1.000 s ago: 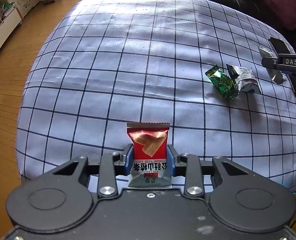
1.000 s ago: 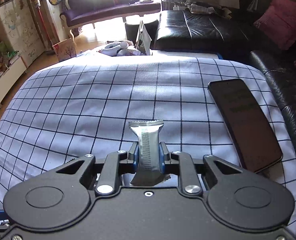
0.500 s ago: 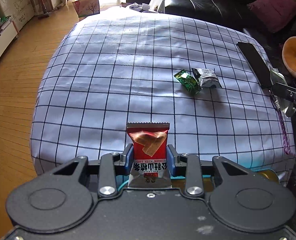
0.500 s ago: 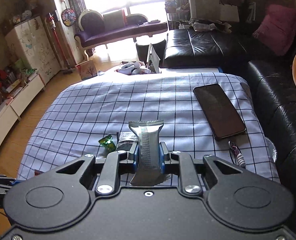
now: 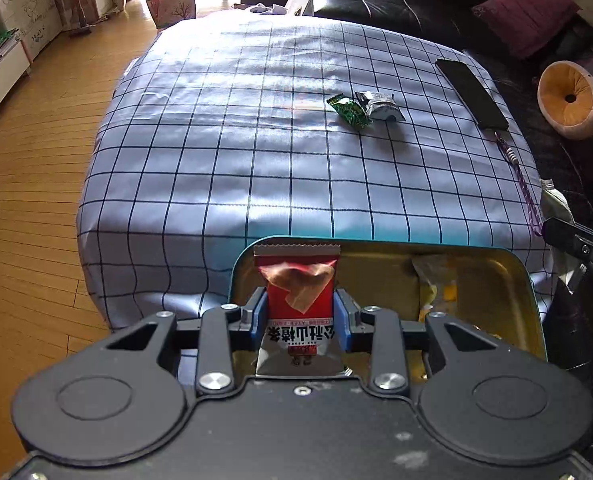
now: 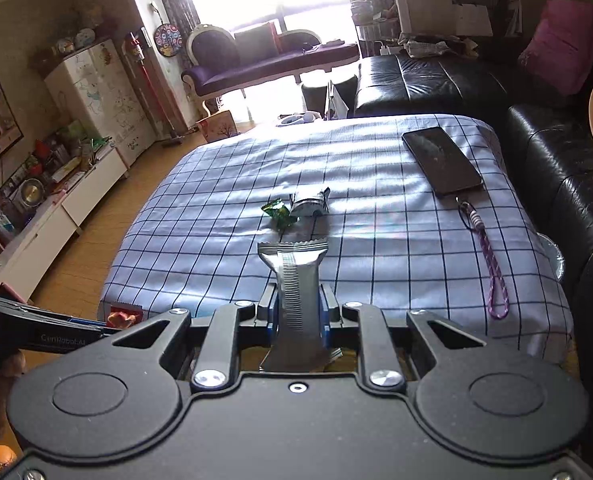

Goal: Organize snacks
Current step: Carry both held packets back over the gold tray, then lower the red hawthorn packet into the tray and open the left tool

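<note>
My left gripper [image 5: 299, 312] is shut on a red snack packet [image 5: 298, 288] and holds it over an open teal tin with a gold inside [image 5: 496, 280] at the table's near edge. A yellow wrapper [image 5: 436, 280] lies in the tin. My right gripper [image 6: 298, 312] is shut on a silver snack packet [image 6: 298, 292], held above the near edge. A green packet [image 5: 348, 110] and a silver-white packet [image 5: 382, 105] lie side by side on the checked cloth; they also show in the right wrist view, green [image 6: 277, 213] and silver [image 6: 310, 206].
A black phone [image 5: 470, 92] with a purple strap [image 5: 522, 184] lies at the right edge of the checked cloth [image 5: 256, 140]. A black sofa [image 6: 556, 160] runs along the right and back. Wooden floor [image 5: 24, 200] lies to the left.
Both grippers have pulled back and up from the cloth with their packets. The tin has come into the left wrist view under the red packet.
</note>
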Motion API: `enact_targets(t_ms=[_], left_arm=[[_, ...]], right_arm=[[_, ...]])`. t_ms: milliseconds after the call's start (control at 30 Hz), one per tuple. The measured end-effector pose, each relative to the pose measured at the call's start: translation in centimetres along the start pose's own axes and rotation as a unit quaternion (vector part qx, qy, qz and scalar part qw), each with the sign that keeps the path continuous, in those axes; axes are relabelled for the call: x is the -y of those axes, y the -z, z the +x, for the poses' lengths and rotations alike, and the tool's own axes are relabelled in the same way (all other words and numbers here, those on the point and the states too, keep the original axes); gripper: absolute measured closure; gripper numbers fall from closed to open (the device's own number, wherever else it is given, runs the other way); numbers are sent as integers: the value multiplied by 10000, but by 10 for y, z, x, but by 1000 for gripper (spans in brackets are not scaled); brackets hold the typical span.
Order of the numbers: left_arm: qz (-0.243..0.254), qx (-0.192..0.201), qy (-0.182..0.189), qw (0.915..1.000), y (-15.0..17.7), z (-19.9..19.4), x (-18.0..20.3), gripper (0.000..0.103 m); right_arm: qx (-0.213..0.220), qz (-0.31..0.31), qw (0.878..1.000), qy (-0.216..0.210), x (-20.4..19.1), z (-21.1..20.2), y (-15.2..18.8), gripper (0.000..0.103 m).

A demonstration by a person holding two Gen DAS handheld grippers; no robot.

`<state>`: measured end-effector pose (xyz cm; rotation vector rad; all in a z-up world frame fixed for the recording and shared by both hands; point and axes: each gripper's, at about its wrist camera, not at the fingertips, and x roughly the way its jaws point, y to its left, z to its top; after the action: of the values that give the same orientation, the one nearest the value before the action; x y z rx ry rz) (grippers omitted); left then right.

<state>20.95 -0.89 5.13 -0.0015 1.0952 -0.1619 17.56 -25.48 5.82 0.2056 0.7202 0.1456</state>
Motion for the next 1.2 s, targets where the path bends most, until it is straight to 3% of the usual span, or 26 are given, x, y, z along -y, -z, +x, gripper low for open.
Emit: enact_targets(t_ms=[333, 633, 933, 1200], left_arm=[[-28, -164, -210, 9996, 48, -5, -7, 69], [3, -464, 118, 9989, 76, -9, 8, 69], [533, -517, 543, 9958, 78, -1, 60, 69], [677, -365, 553, 9955, 67, 5, 88, 68]], right_arm=[[-380, 156, 9991, 32, -1, -14, 45, 74], [-645, 565, 9960, 250, 12, -25, 74, 74], [-861, 762, 9928, 324, 16, -33, 94, 74], [-804, 767, 9929, 424, 18, -38, 96, 74]])
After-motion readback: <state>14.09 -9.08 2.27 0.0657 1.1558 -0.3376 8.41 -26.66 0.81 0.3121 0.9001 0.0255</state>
